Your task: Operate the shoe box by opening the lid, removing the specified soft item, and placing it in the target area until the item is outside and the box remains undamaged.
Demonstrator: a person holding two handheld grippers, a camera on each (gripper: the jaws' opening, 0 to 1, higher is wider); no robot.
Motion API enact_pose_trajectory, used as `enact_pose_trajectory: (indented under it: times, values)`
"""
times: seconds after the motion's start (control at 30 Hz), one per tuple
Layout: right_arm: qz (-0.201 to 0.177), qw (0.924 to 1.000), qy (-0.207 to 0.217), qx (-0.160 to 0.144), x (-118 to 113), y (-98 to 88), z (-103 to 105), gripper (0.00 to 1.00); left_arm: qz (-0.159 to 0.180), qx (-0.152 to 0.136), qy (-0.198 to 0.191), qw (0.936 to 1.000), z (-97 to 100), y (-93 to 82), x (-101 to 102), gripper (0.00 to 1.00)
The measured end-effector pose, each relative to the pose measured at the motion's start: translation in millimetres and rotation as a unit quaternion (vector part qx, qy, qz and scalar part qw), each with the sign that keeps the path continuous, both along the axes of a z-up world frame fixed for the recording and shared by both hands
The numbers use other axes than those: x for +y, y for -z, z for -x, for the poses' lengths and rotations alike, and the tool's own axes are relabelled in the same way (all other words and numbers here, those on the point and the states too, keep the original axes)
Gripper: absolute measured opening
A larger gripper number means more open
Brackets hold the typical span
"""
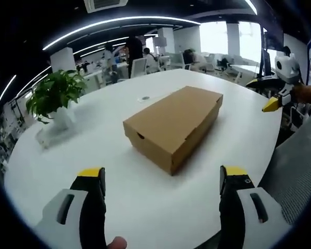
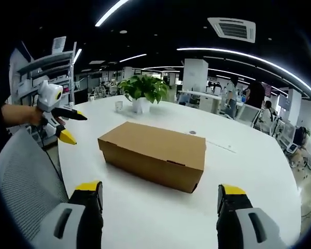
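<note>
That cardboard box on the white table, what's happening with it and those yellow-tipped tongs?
A person holds a two-jaw gripper in each hand, both open and empty, facing a closed cardboard shoe box on a round white table. The left gripper and the right gripper hover short of the box from different sides, neither touching it. The lid is still shut, so nothing has been taken out yet. A potted plant stands on the table apart from the box, and a grey mesh chair sits at the table's edge.
</note>
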State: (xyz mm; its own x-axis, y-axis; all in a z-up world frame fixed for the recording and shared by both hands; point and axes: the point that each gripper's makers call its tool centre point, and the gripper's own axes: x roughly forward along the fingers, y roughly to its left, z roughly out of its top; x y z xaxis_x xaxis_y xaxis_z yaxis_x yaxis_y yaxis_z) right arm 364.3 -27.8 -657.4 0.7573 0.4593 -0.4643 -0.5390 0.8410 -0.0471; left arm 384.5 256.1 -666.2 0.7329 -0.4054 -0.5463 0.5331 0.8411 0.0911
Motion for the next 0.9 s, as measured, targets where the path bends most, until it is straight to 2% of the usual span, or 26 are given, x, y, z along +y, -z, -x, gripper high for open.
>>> enact_pose_trajectory:
  times: [0.53,0.9]
  values:
    - [0.016,0.9997,-0.017,0.000,-4.9,18.3,-26.3,0.89,0.008,0.006,-0.014,0.9999,-19.2,15.1,-14.1,0.86]
    - [0.037,0.9985,-0.041,0.001,-0.7,28.6,-41.0,0.88,0.019,0.018,-0.014,0.9996,-25.7,25.4,-31.9,0.85]
